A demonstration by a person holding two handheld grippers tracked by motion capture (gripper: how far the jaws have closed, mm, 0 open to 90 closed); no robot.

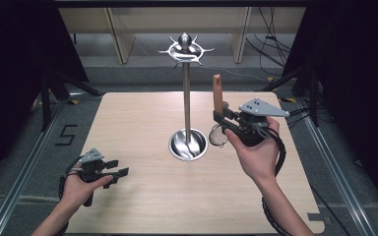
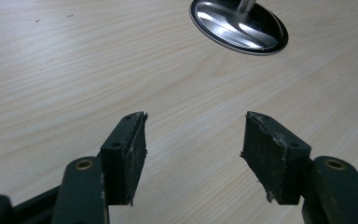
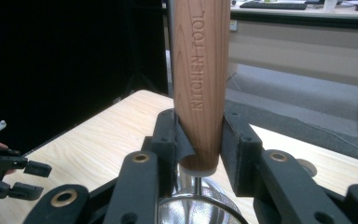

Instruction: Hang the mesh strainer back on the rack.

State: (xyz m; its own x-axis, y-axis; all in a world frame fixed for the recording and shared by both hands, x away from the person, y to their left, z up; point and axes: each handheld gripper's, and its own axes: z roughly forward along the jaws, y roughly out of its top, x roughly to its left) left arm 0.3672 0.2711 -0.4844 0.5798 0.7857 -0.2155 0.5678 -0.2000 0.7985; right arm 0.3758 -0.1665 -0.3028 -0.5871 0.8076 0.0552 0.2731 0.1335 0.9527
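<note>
The right hand-held gripper point(image 1: 220, 119) pinches the wooden handle point(image 1: 217, 93) of a kitchen tool, stamped "KITCHEN TOOL", holding it upright above the counter point(image 1: 142, 191) just to the right of a metal stand point(image 1: 187, 98). The stand's round base point(image 1: 188, 144) sits below and beside the pinching jaws. The left hand-held gripper point(image 1: 119, 169) hovers low over the counter's near left corner, its jaws spread with nothing between them, well apart from the stand.

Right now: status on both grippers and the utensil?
Right gripper shut on wooden handle, held upright beside stand. Left gripper open, empty, low over table. Nothing between utensil and stand's hooks.
</note>
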